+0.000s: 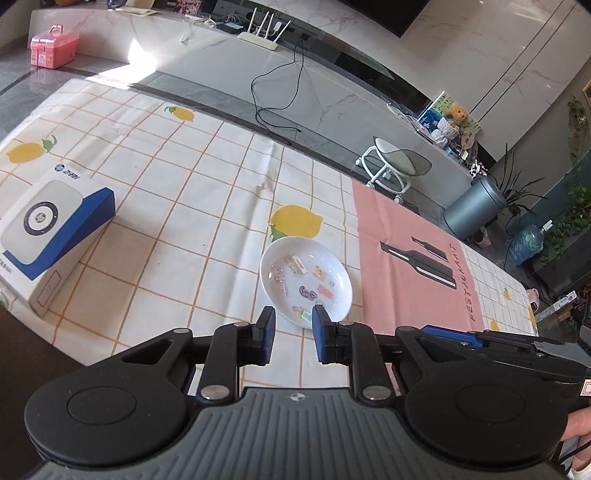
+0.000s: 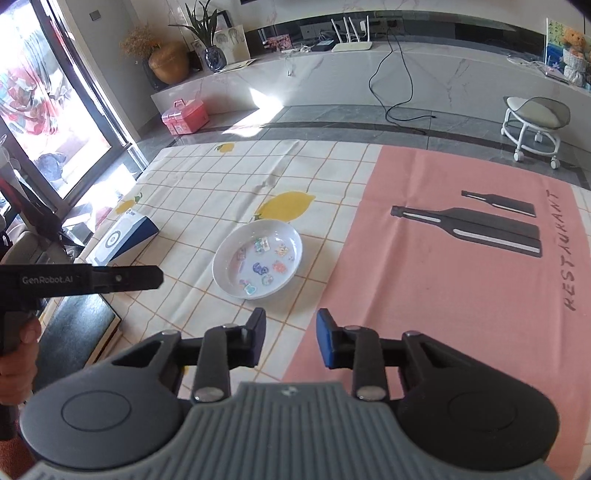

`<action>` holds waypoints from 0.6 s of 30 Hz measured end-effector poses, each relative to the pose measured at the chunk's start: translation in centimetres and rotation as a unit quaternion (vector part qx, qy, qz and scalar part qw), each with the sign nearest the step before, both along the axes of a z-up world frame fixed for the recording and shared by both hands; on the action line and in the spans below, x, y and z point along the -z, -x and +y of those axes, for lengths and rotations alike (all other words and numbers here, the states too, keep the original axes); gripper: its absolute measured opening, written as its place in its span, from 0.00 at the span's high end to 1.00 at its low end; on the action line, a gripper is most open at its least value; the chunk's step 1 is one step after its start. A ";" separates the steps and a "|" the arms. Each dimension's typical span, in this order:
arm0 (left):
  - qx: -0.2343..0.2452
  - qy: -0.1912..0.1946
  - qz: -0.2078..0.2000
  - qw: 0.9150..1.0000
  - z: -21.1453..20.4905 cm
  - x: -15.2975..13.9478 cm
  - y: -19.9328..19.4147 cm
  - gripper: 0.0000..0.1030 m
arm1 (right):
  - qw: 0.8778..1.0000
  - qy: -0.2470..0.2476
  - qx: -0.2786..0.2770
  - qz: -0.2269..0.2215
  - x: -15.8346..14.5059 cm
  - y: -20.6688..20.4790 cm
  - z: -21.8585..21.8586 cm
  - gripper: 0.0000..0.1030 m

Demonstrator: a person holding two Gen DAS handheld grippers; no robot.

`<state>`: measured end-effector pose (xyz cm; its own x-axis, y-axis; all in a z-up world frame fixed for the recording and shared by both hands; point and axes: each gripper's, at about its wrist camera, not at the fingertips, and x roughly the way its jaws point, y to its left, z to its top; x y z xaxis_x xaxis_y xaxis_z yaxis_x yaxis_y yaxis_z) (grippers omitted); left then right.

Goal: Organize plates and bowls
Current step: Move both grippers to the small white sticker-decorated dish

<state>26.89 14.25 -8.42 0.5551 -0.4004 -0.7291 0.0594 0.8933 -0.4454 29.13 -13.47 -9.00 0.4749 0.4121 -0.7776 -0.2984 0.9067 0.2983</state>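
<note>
Tablecloth [image 2: 207, 184], lemon-printed grid, covers the tabletop; a pink placemat [image 2: 461, 280] lies over its right part. Blue-and-white box [image 1: 48, 236] sits near the left edge. White plate [image 2: 257, 258] rests mid-cloth, just left of the placemat. Left gripper [image 1: 291, 325] and right gripper [image 2: 290, 328]: jaws parted, holding nothing.

Blue-white box [image 1: 51, 229]; pink placemat [image 2: 461, 266]; stool [image 2: 535, 125].

Home living room, lemon-print tablecloth [image 2: 221, 177] over a low table, marble media ledge [image 1: 229, 66] with wifi router [image 1: 258, 35], teddy bear [image 1: 457, 115], potted plants [image 2: 201, 26], rolling stool [image 2: 535, 122], sunlit glass door [image 2: 44, 110]
</note>
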 end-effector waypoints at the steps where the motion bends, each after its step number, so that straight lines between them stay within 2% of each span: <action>1: -0.002 0.007 0.003 1.000 0.1 0.6 -0.6 0.77 | 1.000 -0.001 0.001 0.004 0.4 -0.6 0.3 0.72; 9: -0.021 0.033 0.012 0.999 0.2 3.4 -3.1 0.77 | 0.999 -0.016 0.029 0.027 3.6 -5.0 2.5 0.76; 15: -0.021 0.019 0.012 1.000 -0.3 4.2 -3.9 0.77 | 0.997 -0.033 0.049 0.044 5.2 -6.2 2.6 0.80; 16: -0.022 0.018 0.013 1.000 -0.3 4.3 -3.9 0.77 | 0.997 -0.037 0.052 0.046 5.4 -6.3 2.5 0.83; 18: -0.020 0.014 0.016 1.000 -0.5 4.5 -4.1 0.83 | 0.996 -0.045 0.059 0.052 5.7 -6.5 2.3 0.87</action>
